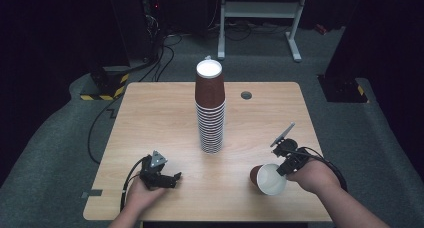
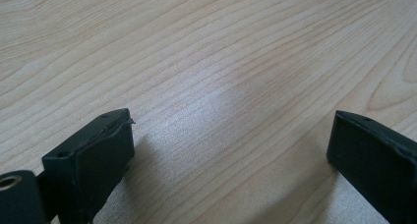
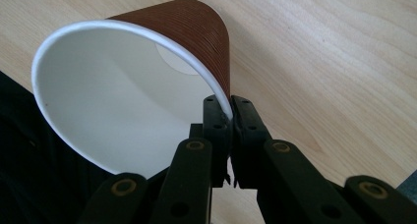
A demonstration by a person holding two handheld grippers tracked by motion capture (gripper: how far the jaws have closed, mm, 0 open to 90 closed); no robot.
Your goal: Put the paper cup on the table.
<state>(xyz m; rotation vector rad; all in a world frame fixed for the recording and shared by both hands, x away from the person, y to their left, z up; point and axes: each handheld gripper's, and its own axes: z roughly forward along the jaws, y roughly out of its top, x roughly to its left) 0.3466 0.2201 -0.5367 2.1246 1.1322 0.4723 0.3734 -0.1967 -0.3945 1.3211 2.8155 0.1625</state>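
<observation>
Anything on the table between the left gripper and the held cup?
Nothing: in the high view, bare wood separates the left gripper from the cup pinched by the right gripper.
</observation>
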